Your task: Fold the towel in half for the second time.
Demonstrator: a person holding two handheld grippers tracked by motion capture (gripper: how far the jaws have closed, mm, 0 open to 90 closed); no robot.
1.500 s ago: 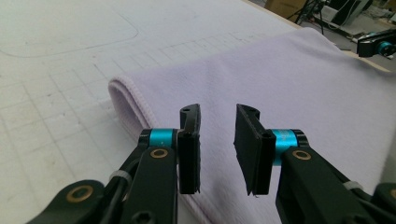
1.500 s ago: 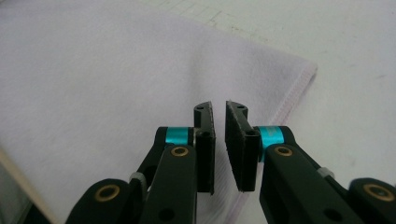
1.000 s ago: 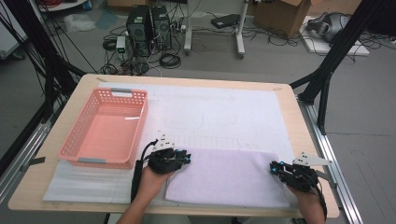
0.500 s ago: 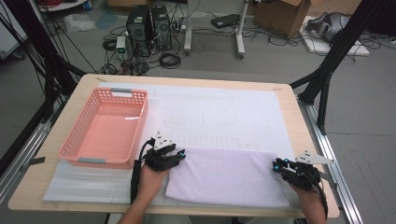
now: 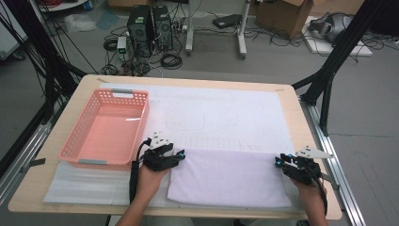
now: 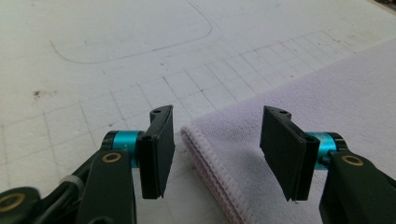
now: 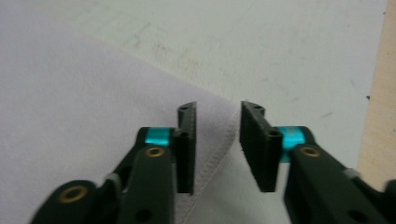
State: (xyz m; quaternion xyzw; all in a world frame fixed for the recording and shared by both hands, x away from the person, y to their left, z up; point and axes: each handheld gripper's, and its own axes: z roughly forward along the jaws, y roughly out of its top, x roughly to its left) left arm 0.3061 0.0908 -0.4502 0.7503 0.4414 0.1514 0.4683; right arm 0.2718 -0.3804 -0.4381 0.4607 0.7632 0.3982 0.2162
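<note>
A folded lavender towel (image 5: 230,176) lies flat on the white mat near the table's front edge. My left gripper (image 5: 181,154) sits at the towel's far left corner. In the left gripper view the left gripper (image 6: 217,116) has just been opening, and the towel's (image 6: 327,93) stitched corner lies between the jaws without touching the pads. My right gripper (image 5: 278,161) is at the far right corner. In the right gripper view the right gripper (image 7: 218,109) has also just been opening, with the towel's (image 7: 70,93) hem running between the parted jaws.
A pink plastic basket (image 5: 106,127) stands empty at the left, close to my left hand. The white mat (image 5: 221,113) carries a drawn grid and a rounded outline (image 6: 140,42). Bare wooden table edge (image 7: 380,93) runs just right of the right gripper.
Both grippers' jaws have spread apart at the towel's far corners, and the towel now lies loose between them. Neither hand has shifted noticeably.
</note>
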